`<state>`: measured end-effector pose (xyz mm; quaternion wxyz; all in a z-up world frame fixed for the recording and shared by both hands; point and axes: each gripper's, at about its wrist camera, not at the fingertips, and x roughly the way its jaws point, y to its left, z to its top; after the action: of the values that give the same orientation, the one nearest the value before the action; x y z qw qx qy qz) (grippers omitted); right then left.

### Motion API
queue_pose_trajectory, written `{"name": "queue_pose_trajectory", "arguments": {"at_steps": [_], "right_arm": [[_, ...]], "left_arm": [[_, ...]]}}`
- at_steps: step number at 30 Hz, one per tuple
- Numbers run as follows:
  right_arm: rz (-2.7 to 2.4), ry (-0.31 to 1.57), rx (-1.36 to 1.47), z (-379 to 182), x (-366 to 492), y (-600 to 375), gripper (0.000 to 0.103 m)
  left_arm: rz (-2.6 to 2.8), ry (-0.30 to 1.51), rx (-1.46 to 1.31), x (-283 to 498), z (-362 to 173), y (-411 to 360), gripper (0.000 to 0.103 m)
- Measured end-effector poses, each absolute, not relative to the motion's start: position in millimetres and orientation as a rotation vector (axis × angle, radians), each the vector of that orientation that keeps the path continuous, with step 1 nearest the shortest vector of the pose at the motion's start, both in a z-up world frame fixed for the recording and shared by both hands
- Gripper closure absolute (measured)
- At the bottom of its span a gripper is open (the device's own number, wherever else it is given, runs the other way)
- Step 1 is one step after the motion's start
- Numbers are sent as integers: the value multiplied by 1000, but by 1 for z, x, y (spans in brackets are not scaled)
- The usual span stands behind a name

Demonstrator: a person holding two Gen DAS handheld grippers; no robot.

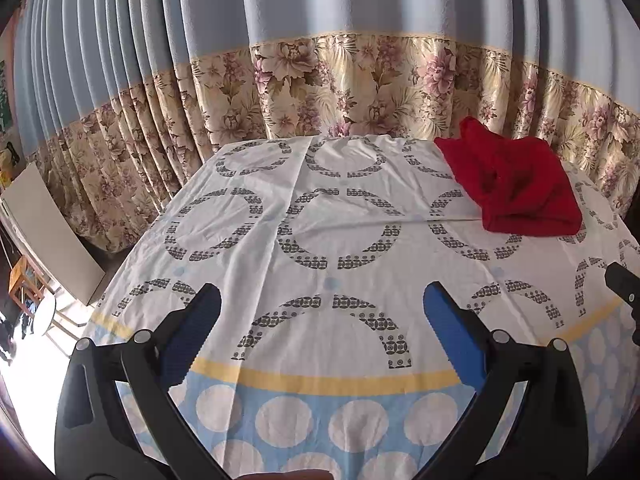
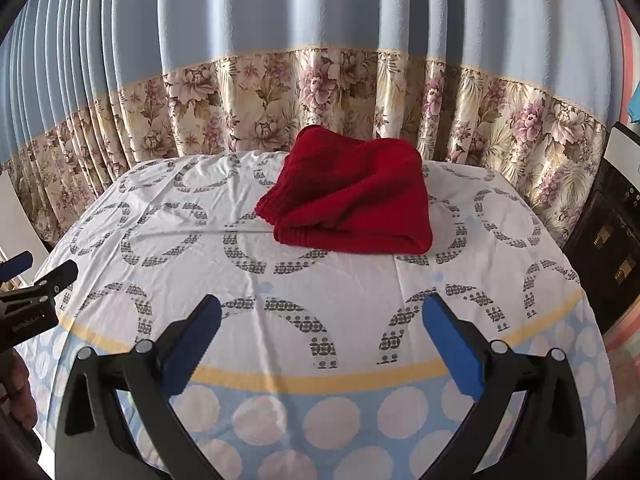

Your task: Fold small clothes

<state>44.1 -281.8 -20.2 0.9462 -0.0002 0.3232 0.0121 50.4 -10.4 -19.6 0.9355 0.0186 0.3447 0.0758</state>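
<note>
Holding both tools low over the near edge of the counter (image 1: 224, 216), we keep the left tongs (image 1: 322, 308) spread wide, their blue pads (image 1: 448, 332) well apart with nothing between them. The right tongs (image 2: 322, 316) are parted just as widely over the same cloth, gripping nothing; the left tongs also show at the left edge of the right wrist view, and a black tip of the right tongs pokes in at the right edge of the left wrist view.

Beneath both pairs lies a white tablecloth (image 2: 360, 280) printed with rings of small dark motifs, crossed nearer to us by a yellow band above a pale blue border with white dots.

Farther back, well apart from either pair of tongs, a red knitted garment (image 2: 352, 200) sits folded in a thick bundle on the cloth, toward the far right of the counter as the left wrist view (image 1: 516, 188) shows it. Its ribbed hem faces us.

Behind the counter hangs a pleated blue curtain (image 2: 280, 8) with a floral lower panel.
</note>
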Motion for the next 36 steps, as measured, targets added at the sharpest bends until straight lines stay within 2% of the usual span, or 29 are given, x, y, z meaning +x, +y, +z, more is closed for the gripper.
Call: {"name": "queue_pose_trajectory", "arguments": {"at_steps": [36], "right_arm": [[14, 641, -3, -13, 41, -280, 2]], "left_arm": [[149, 702, 29, 47, -17, -9, 3]]}}
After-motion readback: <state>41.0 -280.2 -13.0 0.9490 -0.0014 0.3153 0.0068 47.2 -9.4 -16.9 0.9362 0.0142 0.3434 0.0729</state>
